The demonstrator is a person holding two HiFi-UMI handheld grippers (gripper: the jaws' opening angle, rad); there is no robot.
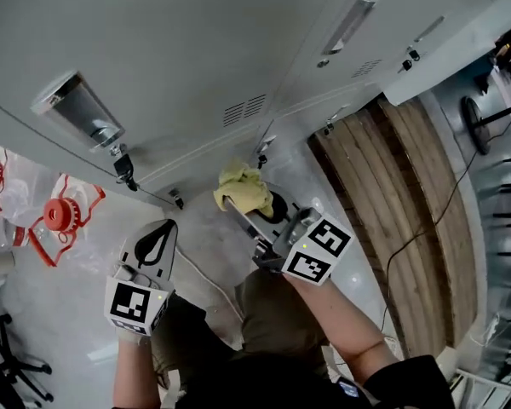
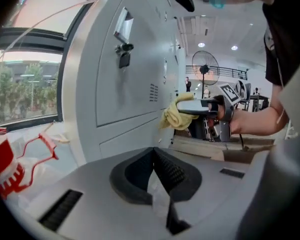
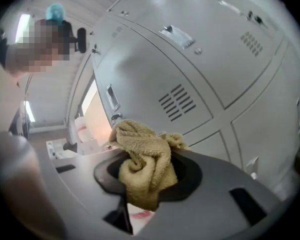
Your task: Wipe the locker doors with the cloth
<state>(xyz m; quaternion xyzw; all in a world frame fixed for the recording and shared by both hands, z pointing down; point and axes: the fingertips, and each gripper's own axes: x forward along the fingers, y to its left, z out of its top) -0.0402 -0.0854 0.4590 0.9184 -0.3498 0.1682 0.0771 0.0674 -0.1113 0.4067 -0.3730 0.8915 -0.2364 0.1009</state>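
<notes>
Locker doors (image 1: 196, 58) of smooth grey sheet metal fill the head view, flat panels broken by narrow seams, louvred vent slots (image 1: 245, 109) and recessed handles. Beside them runs a strip of brown wooden planking (image 1: 409, 203). The left hand-held gripper (image 2: 155, 176) hangs apart from the doors, its ribbed black jaws pressed together with nothing between them. The right hand-held gripper (image 3: 145, 179) is clenched on the cloth (image 3: 142, 164), a crumpled yellow terry wad bulging above the jaws and seemingly touching a lower door. A small dark key fob (image 1: 123, 167) dangles from one lock.
</notes>
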